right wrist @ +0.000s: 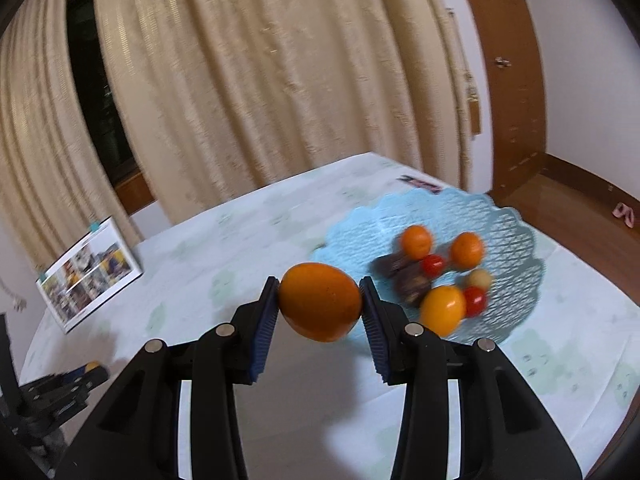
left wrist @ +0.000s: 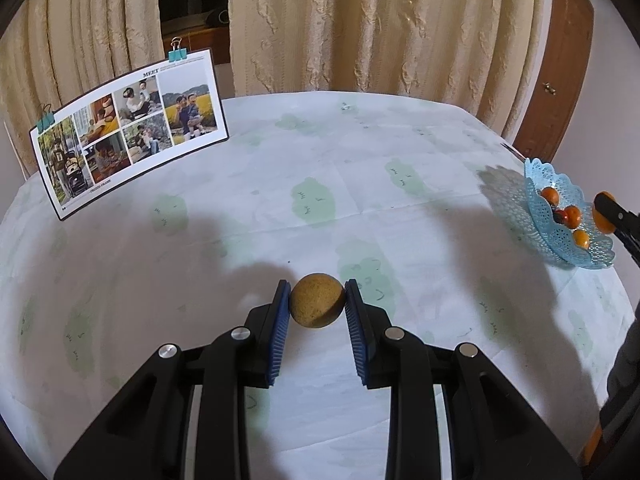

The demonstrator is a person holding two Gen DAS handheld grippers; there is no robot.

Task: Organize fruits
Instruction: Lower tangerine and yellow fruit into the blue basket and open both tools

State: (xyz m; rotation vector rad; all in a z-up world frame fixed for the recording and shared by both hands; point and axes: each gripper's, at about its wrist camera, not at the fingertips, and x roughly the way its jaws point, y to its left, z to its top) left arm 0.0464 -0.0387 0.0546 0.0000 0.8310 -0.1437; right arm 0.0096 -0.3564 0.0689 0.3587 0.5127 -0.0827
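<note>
My left gripper [left wrist: 317,304] is shut on a round brownish-yellow fruit [left wrist: 317,305] and holds it just above the tablecloth. My right gripper [right wrist: 320,304] is shut on a large orange [right wrist: 320,306] and holds it in the air to the left of a light blue lace-pattern basket [right wrist: 508,236]. The basket holds several fruits: small oranges [right wrist: 417,241], red cherry tomatoes [right wrist: 474,300], a yellow-orange fruit [right wrist: 441,309] and dark brown pieces [right wrist: 412,280]. In the left wrist view the basket [left wrist: 544,216] stands at the far right with the right gripper's tip and orange [left wrist: 602,218] beside it.
A round table with a pale green-patterned cloth [left wrist: 360,184] carries everything. A photo board [left wrist: 128,128] stands at the back left, held by teal clips. Beige curtains [left wrist: 360,20] hang behind. A wooden door [right wrist: 508,80] is at the right. The right wrist view is motion-blurred.
</note>
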